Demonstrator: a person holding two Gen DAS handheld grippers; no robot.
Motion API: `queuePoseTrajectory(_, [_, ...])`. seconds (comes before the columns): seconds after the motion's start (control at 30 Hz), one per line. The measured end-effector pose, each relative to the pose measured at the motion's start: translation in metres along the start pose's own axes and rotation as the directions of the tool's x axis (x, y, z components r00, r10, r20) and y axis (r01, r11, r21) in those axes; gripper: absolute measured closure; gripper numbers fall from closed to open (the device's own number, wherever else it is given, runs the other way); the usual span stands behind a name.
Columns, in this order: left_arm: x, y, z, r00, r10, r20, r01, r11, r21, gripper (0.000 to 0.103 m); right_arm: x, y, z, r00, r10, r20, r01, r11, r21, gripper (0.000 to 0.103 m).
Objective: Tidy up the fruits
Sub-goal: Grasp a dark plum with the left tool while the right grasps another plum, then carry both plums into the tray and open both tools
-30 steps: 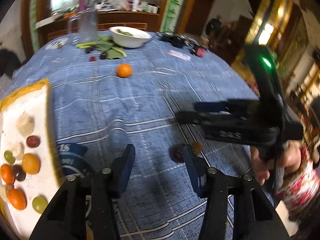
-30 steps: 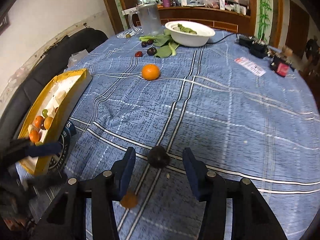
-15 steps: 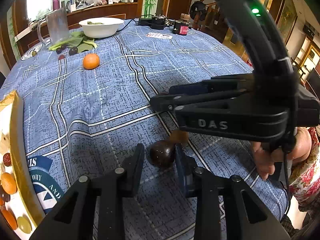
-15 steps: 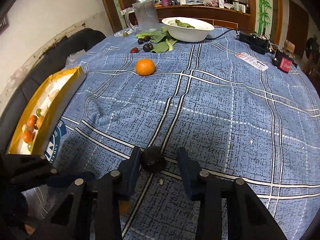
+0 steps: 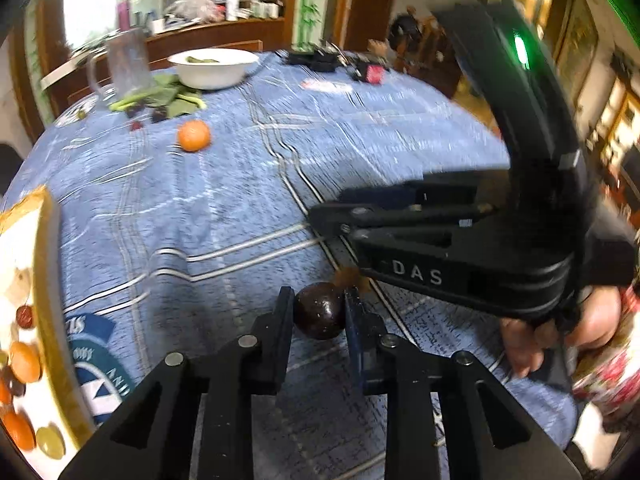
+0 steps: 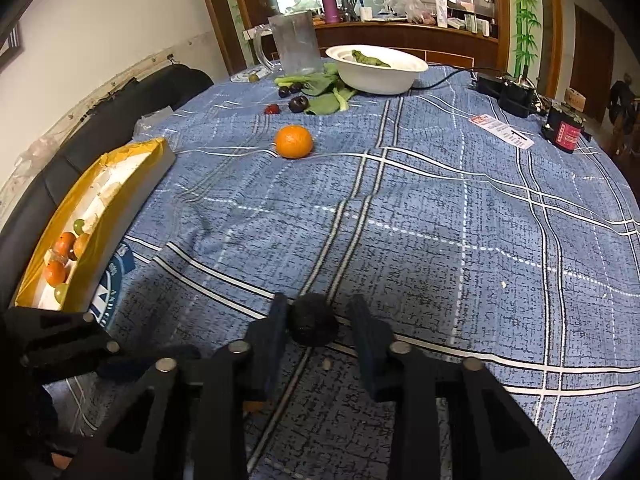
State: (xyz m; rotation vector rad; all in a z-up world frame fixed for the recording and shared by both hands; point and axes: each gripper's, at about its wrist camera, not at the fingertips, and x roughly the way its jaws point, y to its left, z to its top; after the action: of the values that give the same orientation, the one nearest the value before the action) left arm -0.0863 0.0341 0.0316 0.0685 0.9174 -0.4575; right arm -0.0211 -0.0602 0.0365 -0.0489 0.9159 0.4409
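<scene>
Evidently the left gripper (image 5: 318, 312) pinched the dark plum (image 5: 319, 310); right gripper (image 6: 318, 320) bracketed a dark fruit (image 6: 313, 325), fingers ajar, best squeezed gently.

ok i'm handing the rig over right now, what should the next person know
Left gripper: shut on a glossy dark fruit, low over the tablecloth.
Right gripper: open around what looks like a second, matte dark fruit; the fruit touches one finger and there is a gap at the other.
Done: the yellow tray on the left holds several small fruits.
Left: tray both dark fruits, then the orange mid-table and the small dark fruits by the greens.
</scene>
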Motion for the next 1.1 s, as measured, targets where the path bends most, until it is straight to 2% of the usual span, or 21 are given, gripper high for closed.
queuePoseTrajectory(0.2, [-0.052, 0.047, -0.005, 0.995, 0.027, 0.093, -0.013, 0.989, -0.146, 0.08, -0.01, 0.007, 0.002, 1.0, -0.011, 0.014, 0.011, 1.0, 0.001, 0.077])
queuePoseTrajectory(0.33, [-0.088, 0.085, -0.015, 0.985, 0.079, 0.152, -0.04, 0.968, -0.248, 0.08, -0.023, 0.013, 0.005, 1.0, 0.003, 0.029, -0.004, 1.0, 0.017, 0.077])
queuePoseTrajectory(0.47, [-0.113, 0.114, -0.03, 0.972, 0.141, 0.187, -0.074, 0.943, -0.326, 0.08, -0.027, 0.009, 0.005, 1.0, -0.01, 0.015, 0.009, 0.999, 0.039, 0.077])
queuePoseTrajectory(0.63, [-0.127, 0.138, -0.045, 0.955, 0.233, 0.185, -0.153, 0.917, -0.368, 0.079, -0.032, 0.009, -0.007, 1.0, 0.027, -0.007, -0.027, 0.997, 0.076, 0.077])
queuePoseTrajectory(0.77, [-0.133, 0.161, -0.06, 0.951, 0.263, 0.16, -0.173, 0.888, -0.427, 0.079, -0.038, 0.017, -0.003, 0.991, 0.135, 0.0, -0.134, 0.984, 0.12, 0.077])
queuePoseTrajectory(0.9, [-0.136, 0.175, -0.072, 0.942, 0.309, 0.129, -0.22, 0.863, -0.455, 0.079, -0.038, 0.042, 0.008, 0.965, 0.264, 0.0, -0.261, 0.955, 0.143, 0.077])
queuePoseTrajectory(1.1, [-0.138, 0.193, -0.09, 0.939, 0.332, 0.093, -0.245, 0.831, -0.5, 0.079, -0.025, 0.116, 0.018, 0.926, 0.373, -0.05, -0.371, 0.928, 0.044, 0.077])
